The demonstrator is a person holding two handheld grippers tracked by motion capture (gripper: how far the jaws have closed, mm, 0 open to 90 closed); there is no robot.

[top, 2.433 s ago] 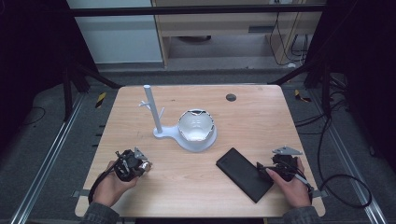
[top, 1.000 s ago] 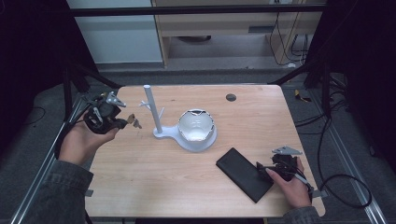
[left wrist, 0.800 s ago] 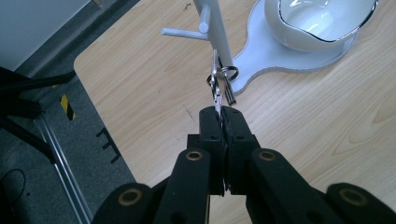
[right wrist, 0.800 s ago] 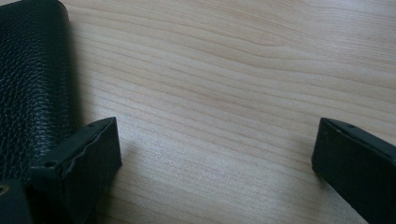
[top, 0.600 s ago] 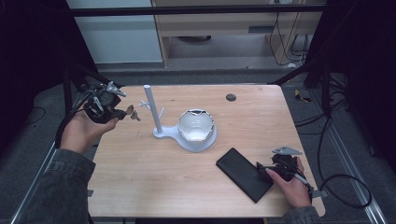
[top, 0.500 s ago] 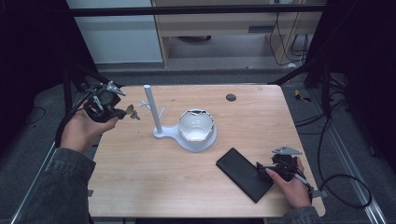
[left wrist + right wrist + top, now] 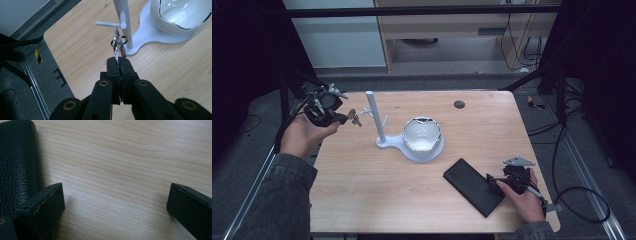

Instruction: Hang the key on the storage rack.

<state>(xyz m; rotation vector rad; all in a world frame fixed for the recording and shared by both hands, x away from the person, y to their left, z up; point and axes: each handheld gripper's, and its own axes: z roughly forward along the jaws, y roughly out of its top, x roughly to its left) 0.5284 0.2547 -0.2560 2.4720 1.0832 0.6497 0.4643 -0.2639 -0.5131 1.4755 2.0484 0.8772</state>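
My left gripper (image 7: 346,117) is shut on a bunch of silver keys (image 7: 354,118) on a ring, held in the air at the table's far left. In the left gripper view the keys (image 7: 117,46) stick out from the closed jaws of the gripper (image 7: 119,62), just short of a thin peg (image 7: 107,23) on the white stand's post (image 7: 125,27). My right gripper (image 7: 496,182) rests on the table at the front right, open, by the end of a black leather wallet (image 7: 473,186). Bare wood lies between its jaws (image 7: 115,197); the wallet (image 7: 17,165) sits outside its left jaw.
The white stand's base (image 7: 412,150) carries a glossy white bowl (image 7: 423,135) at the table's middle. A dark round grommet (image 7: 459,104) sits near the far edge. Black frame posts and cables surround the wooden table (image 7: 377,190).
The left gripper rose from the table's front left to the far left beside the stand, with the keys in it, then crept slightly closer to the post. The right gripper kept still.
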